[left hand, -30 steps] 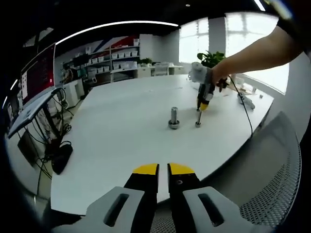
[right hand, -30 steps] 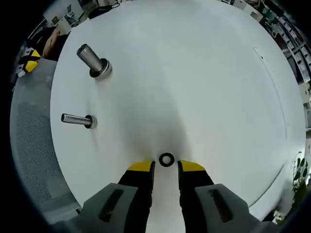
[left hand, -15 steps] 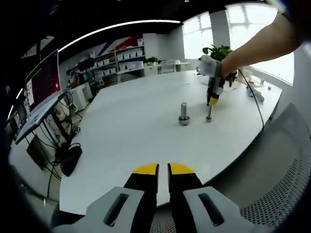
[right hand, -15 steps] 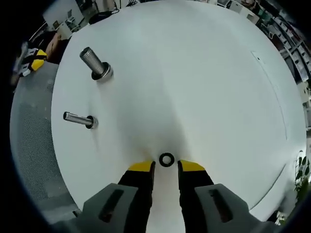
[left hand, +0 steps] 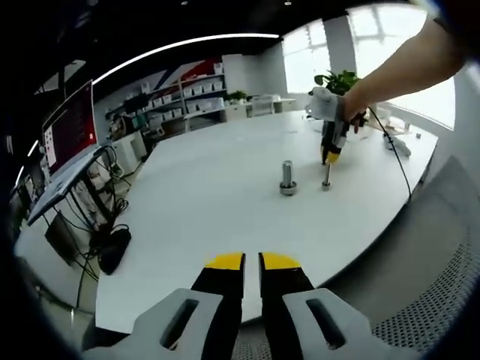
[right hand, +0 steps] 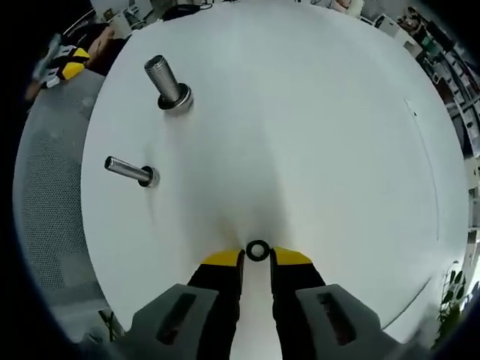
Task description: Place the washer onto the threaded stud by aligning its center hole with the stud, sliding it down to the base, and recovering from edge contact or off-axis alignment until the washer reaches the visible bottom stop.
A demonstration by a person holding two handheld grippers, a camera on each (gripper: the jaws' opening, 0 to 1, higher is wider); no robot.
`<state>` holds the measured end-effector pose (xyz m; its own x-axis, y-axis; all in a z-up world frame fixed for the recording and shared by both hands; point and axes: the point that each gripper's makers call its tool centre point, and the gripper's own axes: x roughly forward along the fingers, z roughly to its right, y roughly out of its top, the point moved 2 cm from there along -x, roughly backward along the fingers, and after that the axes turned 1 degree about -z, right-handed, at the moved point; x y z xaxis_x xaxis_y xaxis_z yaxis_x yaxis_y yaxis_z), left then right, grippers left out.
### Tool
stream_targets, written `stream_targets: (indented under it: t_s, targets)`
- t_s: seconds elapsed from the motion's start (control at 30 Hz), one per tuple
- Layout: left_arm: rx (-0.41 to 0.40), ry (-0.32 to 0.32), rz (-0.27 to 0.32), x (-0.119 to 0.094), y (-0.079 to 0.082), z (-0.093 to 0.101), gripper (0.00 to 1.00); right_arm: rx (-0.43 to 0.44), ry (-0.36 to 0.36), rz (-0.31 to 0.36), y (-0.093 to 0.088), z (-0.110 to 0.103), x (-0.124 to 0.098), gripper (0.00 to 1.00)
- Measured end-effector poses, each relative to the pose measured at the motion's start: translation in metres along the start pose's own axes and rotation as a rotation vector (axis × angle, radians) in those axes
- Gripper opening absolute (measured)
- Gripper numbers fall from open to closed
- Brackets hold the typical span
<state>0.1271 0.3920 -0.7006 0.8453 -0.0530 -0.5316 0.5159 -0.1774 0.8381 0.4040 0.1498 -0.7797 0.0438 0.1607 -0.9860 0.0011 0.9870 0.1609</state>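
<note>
1. The right gripper [right hand: 256,257] points down at the white table [right hand: 322,135]; its yellow-tipped jaws sit narrowly apart, flanking the washer [right hand: 257,250], which lies flat on the table at their tips
2. The thin threaded stud [right hand: 130,170] and thick bolt [right hand: 169,82] stand well apart from the washer
3. The left gripper [left hand: 252,262] has its jaws nearly pressed together, empty, near the table edge

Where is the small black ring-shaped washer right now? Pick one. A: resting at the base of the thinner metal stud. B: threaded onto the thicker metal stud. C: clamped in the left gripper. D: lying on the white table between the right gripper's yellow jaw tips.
D: in the right gripper view the small black ring-shaped washer lies on the white table at the right gripper tips, far from both studs.
</note>
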Motion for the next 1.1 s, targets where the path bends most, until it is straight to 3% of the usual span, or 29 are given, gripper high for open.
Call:
stream_targets:
  t_s: [0.13,0.47,0.63,0.67,0.7,0.73,0.87,1.1]
  targets:
    - [0.008,0.011,0.001,0.0,0.0,-0.001,0.05,-0.013,-0.014,-0.002,0.0,0.0,-0.001,0.16]
    - [0.018,0.022,0.003,0.001,0.0,-0.003,0.05,0.047,-0.077,0.045,-0.003,-0.002,-0.001,0.16]
    - [0.02,0.02,0.002,0.001,-0.001,-0.003,0.05,0.048,-0.064,0.051,-0.004,-0.014,-0.002,0.15]
    - [0.02,0.019,0.002,0.001,-0.001,-0.003,0.05,0.044,-0.038,0.045,-0.005,-0.019,-0.001,0.06]
    - [0.02,0.02,0.001,0.001,-0.001,-0.003,0.05,0.106,-0.078,0.061,-0.005,-0.019,0.001,0.04]
    - [0.019,0.019,0.001,0.001,-0.001,-0.003,0.05,0.043,-0.087,0.042,-0.009,-0.016,0.001,0.04]
    - [0.017,0.018,0.008,0.001,0.0,-0.002,0.05,-0.037,-0.132,0.013,-0.006,-0.019,0.0,0.05]
    - [0.016,0.018,0.01,0.001,-0.001,-0.002,0.05,0.042,-0.118,0.029,-0.006,-0.026,-0.002,0.05]
